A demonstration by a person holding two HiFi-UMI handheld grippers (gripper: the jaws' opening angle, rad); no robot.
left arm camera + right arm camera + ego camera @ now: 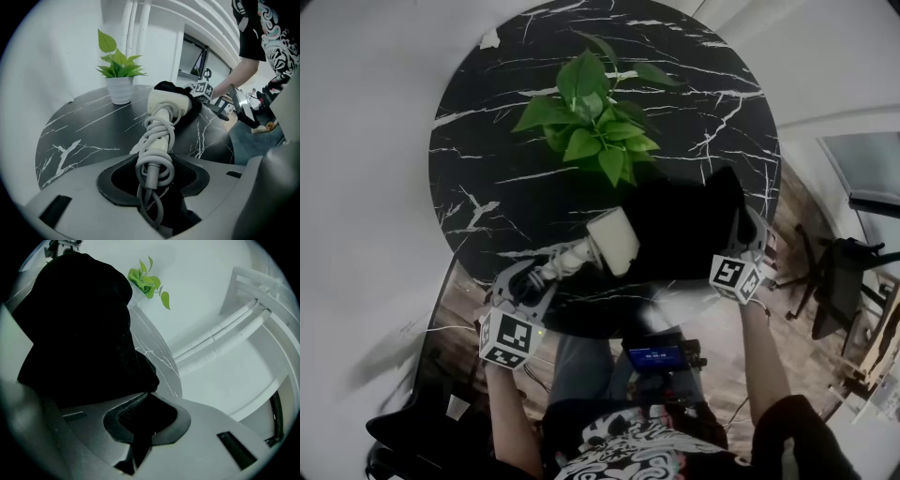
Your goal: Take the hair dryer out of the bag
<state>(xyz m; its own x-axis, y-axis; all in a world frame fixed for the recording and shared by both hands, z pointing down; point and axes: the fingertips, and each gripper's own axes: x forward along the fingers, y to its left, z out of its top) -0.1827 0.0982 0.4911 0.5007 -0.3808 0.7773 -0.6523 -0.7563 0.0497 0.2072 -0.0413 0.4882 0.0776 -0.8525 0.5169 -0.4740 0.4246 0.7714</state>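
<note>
Presently: one hair dryer point(614, 242), cream-white, on a round black marble-patterned table point(487, 159), with its cord point(151, 140) wound in loops about the handle. In the head view the long axis of the handle runs from lower left to upper right. The butt end points back at the person and the head end points towards the bag point(684, 230). The blocky head sits crosswise on top of the handle and rests at the bag's left edge, touching the cloth; whether any part is inside cannot be told. One left gripper point(539, 277): its jaws stand partly apart, closed on the cord-wrapped lower handle, which the left gripper view shows running straight out from between them point(152, 180). One bag, black soft cloth, slumped on the near right part of the table. One right gripper point(748, 234): its jaws are brought fully together on a pinch of the bag's cloth, with the dark fabric point(79, 324) rising from between them point(140, 427) in the right gripper view. One potted plant point(591, 112), green leaves in a white pot point(120, 89), standing upright towards the far side of the table, beyond the bag and apart from it.
</note>
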